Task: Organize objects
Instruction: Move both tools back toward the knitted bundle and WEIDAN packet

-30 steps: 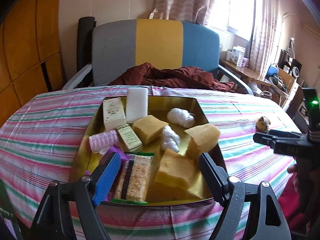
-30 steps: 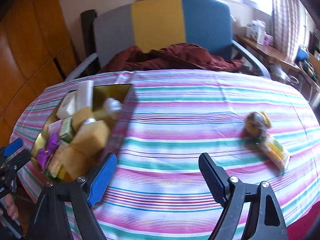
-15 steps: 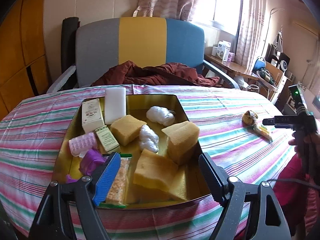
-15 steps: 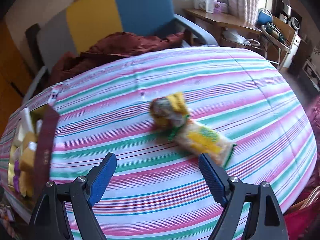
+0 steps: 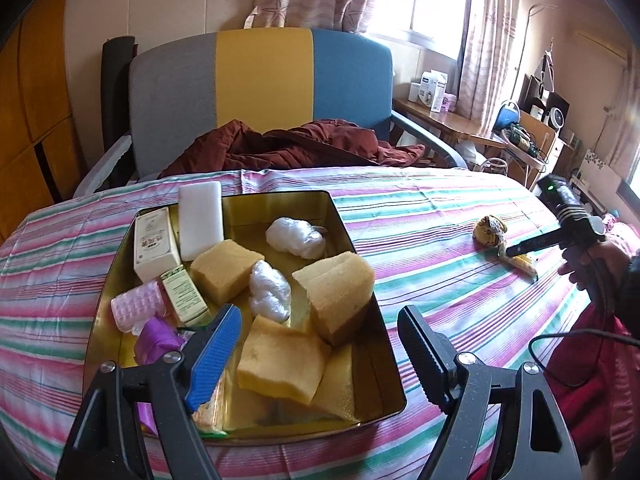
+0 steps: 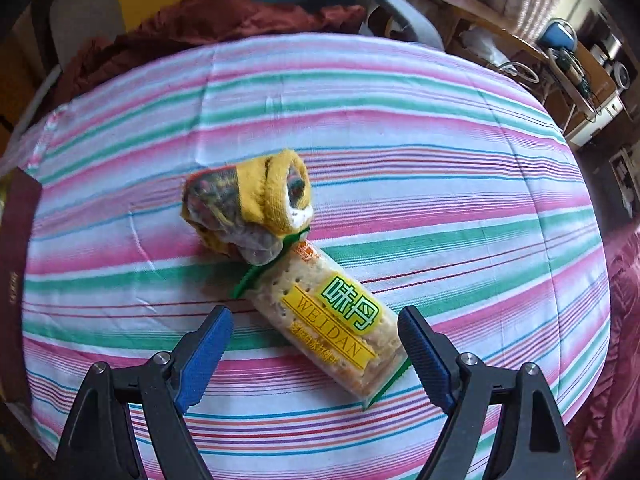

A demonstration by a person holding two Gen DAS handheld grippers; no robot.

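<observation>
Right gripper (image 6: 312, 344) held spread wide, nothing clamped; cracker packet (image 6: 336, 320) seen lying diagonally between its fingers on striped tablecloth (image 6: 400, 128). Rolled sock bundle (image 6: 248, 212) found touching packet's far end. Left gripper (image 5: 320, 348) likewise spread, empty, held over gold tray (image 5: 276, 208), where 3 sponges are seen.
</observation>
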